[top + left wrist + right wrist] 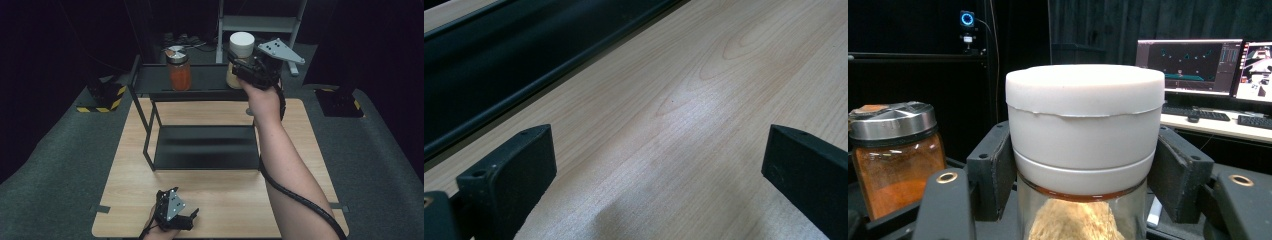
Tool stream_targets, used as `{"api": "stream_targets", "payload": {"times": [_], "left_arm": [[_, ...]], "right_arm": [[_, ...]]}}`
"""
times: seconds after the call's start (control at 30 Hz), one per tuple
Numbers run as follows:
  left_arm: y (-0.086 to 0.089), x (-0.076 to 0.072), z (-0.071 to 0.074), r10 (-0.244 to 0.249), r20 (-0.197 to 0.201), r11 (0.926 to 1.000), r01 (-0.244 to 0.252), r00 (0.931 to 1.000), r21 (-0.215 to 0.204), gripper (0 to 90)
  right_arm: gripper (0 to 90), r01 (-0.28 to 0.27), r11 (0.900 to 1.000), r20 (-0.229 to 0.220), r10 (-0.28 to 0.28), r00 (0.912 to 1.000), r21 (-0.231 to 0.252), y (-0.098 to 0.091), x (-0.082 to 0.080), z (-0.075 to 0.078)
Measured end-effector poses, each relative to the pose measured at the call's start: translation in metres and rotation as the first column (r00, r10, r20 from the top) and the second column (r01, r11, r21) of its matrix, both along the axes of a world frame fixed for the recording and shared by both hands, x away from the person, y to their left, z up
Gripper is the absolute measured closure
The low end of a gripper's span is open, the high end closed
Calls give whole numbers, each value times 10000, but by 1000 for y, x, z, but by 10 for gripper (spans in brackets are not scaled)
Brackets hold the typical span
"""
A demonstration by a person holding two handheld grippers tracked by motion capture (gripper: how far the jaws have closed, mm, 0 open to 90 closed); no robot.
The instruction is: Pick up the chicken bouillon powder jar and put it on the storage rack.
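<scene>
Presently, a wooden table (300, 150) carries a black two-tier rack (200, 150) set toward its far edge. On the rack's upper shelf (205, 77) stand two jars: an orange-filled jar (179, 70) with a metal lid near the shelf's left end, and a white-lidded jar (241, 47) of pale, crumbly contents near its right end.

The right gripper (245, 67) is clenched on the white-lidded jar. In the right gripper view the jar (1083, 145) sits squarely between the two black jaws, upright, with the pads pressed against the lower band of the white lid on both sides. The orange-filled jar (895, 155) stands apart from it, to the left in that view.

The left gripper (192, 217) rests at the table's near edge, left of centre, well apart from the rack. In the left gripper view (659, 165) its jaws stand wide apart with bare tabletop (704, 100) between them; it is released.

Limits of inspection: the base of the white-lidded jar is cut off at the lower edge of the right gripper view and masked by the gripper in the high view, so contact with the shelf cannot be confirmed. The lid carries an uneven seam line near its top.
</scene>
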State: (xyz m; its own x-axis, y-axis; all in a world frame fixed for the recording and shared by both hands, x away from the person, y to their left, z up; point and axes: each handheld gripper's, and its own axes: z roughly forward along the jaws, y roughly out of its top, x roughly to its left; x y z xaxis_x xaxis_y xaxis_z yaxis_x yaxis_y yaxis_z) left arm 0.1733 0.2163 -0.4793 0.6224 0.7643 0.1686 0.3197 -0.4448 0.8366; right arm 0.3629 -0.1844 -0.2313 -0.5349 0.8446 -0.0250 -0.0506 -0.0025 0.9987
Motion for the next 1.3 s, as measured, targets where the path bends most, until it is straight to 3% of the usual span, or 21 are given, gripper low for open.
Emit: {"api": "stream_targets", "payload": {"times": [0.37, 0.6, 1.03, 1.3], "left_arm": [[0, 0, 0, -7, -12, 10000, 7, 10000, 1, 12], [0, 0, 0, -10, 4, 10000, 10, 10000, -2, 12], [0, 0, 0, -16, 3, 10000, 16, 10000, -7, 12], [0, 0, 0, -8, 13, 10000, 8, 10000, 38, 12]], "right_arm": [[338, 29, 9999, 37, -28, 10000, -124, 4, 1, -3], [337, 8, 9999, 37, -9, 10000, 165, 2, 4, -8], [333, 12, 10000, 101, -13, 9999, 30, 2, 4, -8], [198, 193, 9998, 11, -193, 9998, -6, 4, 1, -7]]}}
